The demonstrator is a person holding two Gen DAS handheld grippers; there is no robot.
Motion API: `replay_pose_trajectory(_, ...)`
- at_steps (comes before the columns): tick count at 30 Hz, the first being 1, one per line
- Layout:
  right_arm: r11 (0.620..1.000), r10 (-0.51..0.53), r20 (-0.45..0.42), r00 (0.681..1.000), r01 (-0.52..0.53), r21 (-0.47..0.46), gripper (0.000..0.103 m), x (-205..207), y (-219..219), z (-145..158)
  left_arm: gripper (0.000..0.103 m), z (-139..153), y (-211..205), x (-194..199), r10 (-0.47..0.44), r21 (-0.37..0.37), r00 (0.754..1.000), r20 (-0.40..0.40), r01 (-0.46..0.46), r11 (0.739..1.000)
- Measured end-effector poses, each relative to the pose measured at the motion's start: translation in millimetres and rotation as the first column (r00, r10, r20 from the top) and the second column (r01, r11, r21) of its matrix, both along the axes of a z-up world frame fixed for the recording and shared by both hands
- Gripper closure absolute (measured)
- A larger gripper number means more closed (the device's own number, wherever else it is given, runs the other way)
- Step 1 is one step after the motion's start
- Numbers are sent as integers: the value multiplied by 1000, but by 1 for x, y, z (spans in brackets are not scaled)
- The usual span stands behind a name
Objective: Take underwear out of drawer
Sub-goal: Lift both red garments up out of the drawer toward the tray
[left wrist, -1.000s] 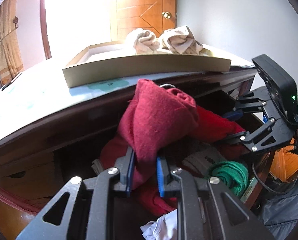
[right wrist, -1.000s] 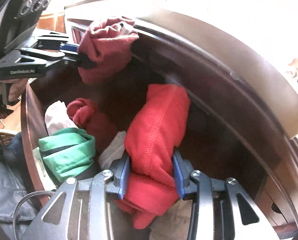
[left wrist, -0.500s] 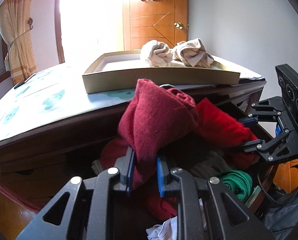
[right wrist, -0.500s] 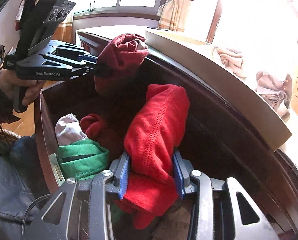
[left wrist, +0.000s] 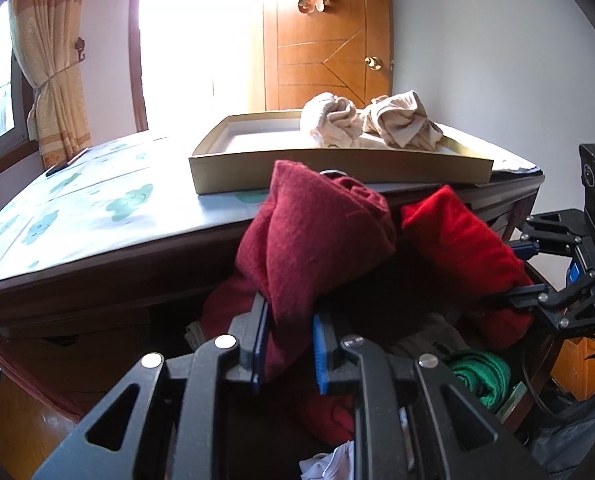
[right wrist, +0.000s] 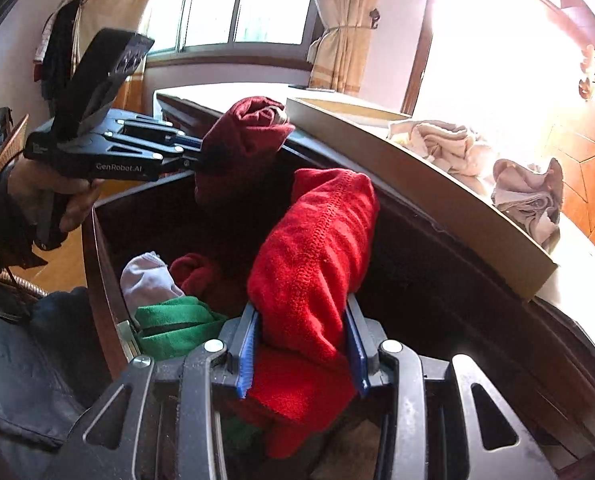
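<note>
My left gripper (left wrist: 288, 350) is shut on a dark red underwear bundle (left wrist: 313, 240), held above the open drawer (right wrist: 105, 280); the bundle also shows in the right wrist view (right wrist: 245, 140). My right gripper (right wrist: 303, 350) is shut on a bright red underwear bundle (right wrist: 317, 248), also lifted over the drawer; it shows in the left wrist view (left wrist: 461, 252). Green (right wrist: 173, 324), white (right wrist: 145, 280) and more red underwear (right wrist: 197, 276) lie in the drawer.
A shallow cardboard tray (left wrist: 337, 164) on the dresser top (left wrist: 97, 216) holds two beige bundles (left wrist: 333, 124) (left wrist: 401, 124). The dresser edge overhangs the drawer. A wooden door (left wrist: 325, 40) and wall stand behind. A dark jacket (right wrist: 21, 360) lies beside the drawer.
Both grippers have risen with their bundles, from inside the drawer up to about the level of the dresser top. Both stay shut.
</note>
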State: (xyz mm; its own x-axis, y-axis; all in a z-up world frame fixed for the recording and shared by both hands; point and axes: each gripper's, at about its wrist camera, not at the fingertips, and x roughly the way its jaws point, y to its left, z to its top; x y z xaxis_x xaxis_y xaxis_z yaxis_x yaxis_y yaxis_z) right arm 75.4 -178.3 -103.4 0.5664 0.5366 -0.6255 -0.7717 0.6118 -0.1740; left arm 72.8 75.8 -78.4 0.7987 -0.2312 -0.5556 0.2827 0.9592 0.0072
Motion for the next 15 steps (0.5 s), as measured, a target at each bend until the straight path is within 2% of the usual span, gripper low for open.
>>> replay_pose_trajectory(9,997,0,68,998,-6,80,63,-14,-21,15,87,3,1,-7,31,1,998,54,-31,1000)
replay_pose_trajectory(15,993,-2,96,995,-9,115,63,-17,-27,19,87,5,6,-9,44,-27,996,80,-42,999)
